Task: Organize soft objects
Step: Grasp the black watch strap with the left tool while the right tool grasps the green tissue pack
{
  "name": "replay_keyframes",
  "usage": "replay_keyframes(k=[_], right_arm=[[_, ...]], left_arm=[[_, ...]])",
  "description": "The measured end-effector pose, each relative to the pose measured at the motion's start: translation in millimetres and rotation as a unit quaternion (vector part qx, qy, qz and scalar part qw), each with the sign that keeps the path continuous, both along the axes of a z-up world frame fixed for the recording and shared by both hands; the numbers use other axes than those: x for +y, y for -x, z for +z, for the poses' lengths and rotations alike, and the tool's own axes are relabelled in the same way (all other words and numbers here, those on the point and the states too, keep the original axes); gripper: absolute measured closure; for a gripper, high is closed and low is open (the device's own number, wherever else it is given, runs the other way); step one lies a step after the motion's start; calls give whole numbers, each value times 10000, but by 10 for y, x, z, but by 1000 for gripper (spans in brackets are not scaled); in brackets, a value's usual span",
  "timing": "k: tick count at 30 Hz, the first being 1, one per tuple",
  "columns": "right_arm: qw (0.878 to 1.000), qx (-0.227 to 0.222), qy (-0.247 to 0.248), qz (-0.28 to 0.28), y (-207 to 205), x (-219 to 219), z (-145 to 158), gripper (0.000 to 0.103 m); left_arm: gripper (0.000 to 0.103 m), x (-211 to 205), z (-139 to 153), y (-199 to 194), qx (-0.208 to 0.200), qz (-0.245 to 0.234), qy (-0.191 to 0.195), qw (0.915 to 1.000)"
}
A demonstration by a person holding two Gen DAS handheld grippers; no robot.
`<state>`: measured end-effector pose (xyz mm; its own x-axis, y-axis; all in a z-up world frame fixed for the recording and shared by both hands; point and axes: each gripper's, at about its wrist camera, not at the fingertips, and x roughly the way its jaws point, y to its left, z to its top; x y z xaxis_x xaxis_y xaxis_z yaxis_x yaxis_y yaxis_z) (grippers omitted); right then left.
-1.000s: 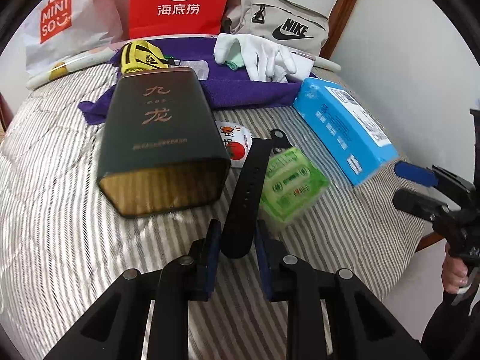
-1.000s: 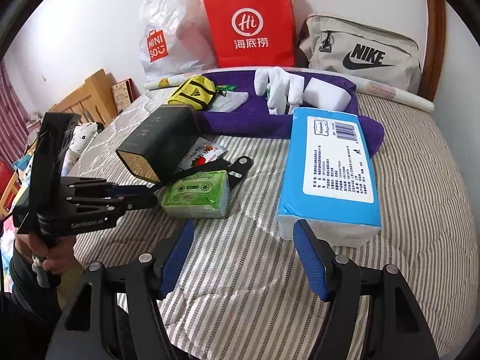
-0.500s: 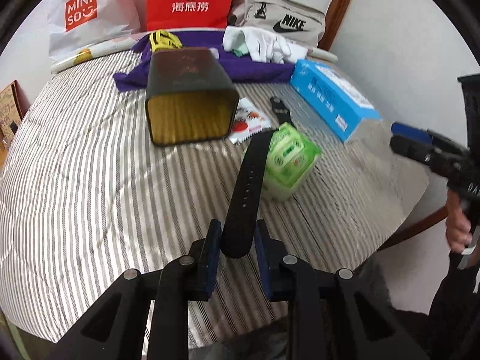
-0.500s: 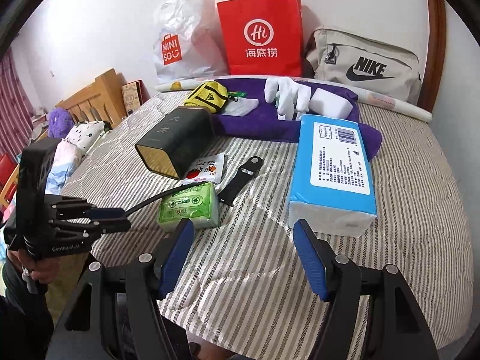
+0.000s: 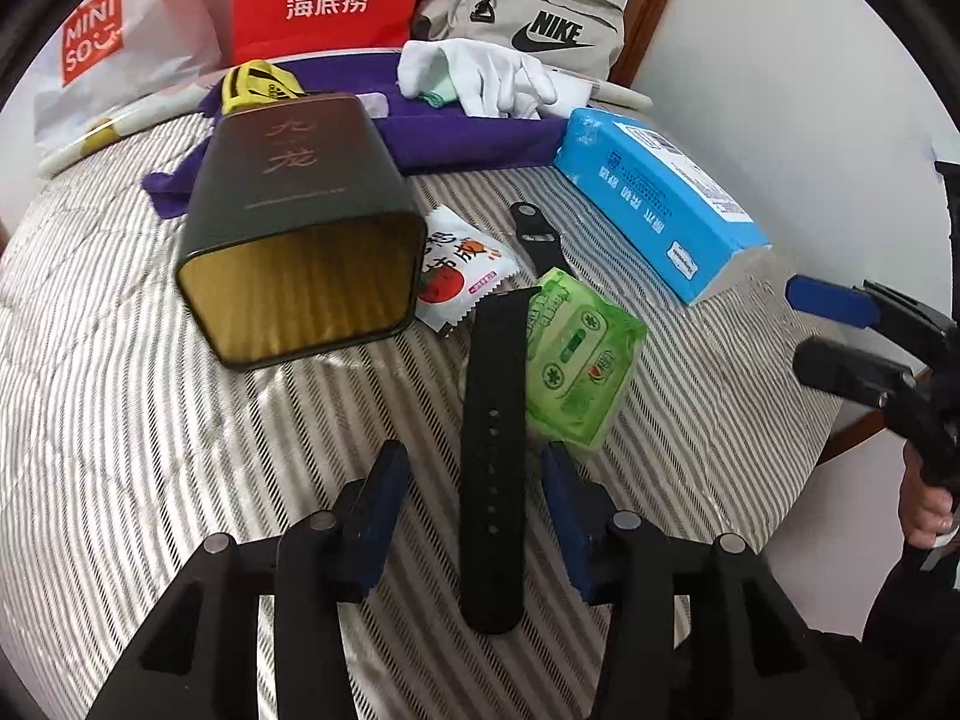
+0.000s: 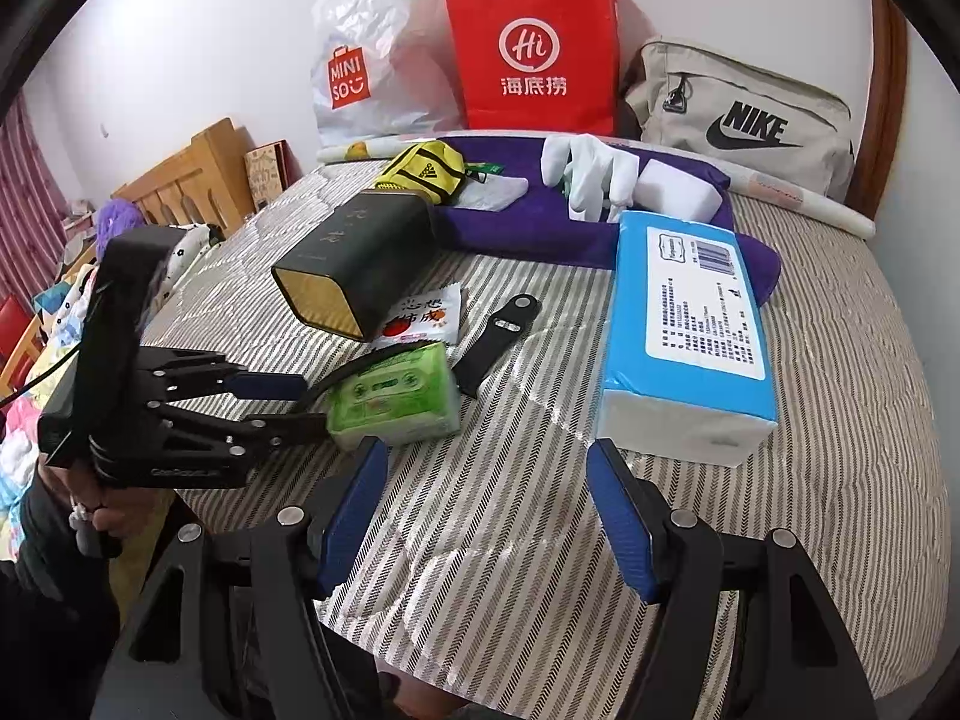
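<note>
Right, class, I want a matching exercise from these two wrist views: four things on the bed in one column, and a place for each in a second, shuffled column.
Things
1. strap
2. gloves
3. tin
4. Nike bag

Places
A. on the purple cloth
B. lying on its side, open end towards the cameras
C. between the fingers of the left gripper
D. at the wall, right of the red bag

Pairs: 1-C, 2-A, 3-B, 4-D
</note>
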<state>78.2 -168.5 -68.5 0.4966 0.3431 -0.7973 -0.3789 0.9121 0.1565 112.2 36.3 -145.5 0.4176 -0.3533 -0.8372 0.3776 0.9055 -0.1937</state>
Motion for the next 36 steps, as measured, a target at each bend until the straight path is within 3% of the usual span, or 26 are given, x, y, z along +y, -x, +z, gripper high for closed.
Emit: replay_keyframes(k=[2, 10, 12, 19, 24, 27, 32, 36], right_arm=[[10000, 34, 15, 23, -23, 33, -17, 35], [9997, 75, 68, 215, -112, 220, -63, 35], [9995, 81, 21, 296, -135, 261, -74, 35], [9980, 240, 11, 586, -278, 536, -238, 35], [9954, 131, 654, 683, -348, 760, -381, 34], [9935, 104, 843, 764, -370, 826, -452, 26], [9957, 359, 532, 669, -502, 832, -573, 19], [9964, 483, 253, 652, -532, 811, -653, 19]], left_arm=[[84, -15, -1, -26, 12, -73, 14, 10000], [87, 138, 229, 59, -191, -11, 542, 9983], [94, 211, 274, 98, -185, 25, 621, 9979], [94, 482, 232, 175, -202, 287, 562, 9978], [93, 520, 132, 131, -85, 292, 593, 9978], [90, 511, 107, 118, -76, 259, 532, 9982], [83, 528, 92, 93, -38, 297, 514, 9982], [78, 497, 69, 80, 18, 269, 521, 9983]])
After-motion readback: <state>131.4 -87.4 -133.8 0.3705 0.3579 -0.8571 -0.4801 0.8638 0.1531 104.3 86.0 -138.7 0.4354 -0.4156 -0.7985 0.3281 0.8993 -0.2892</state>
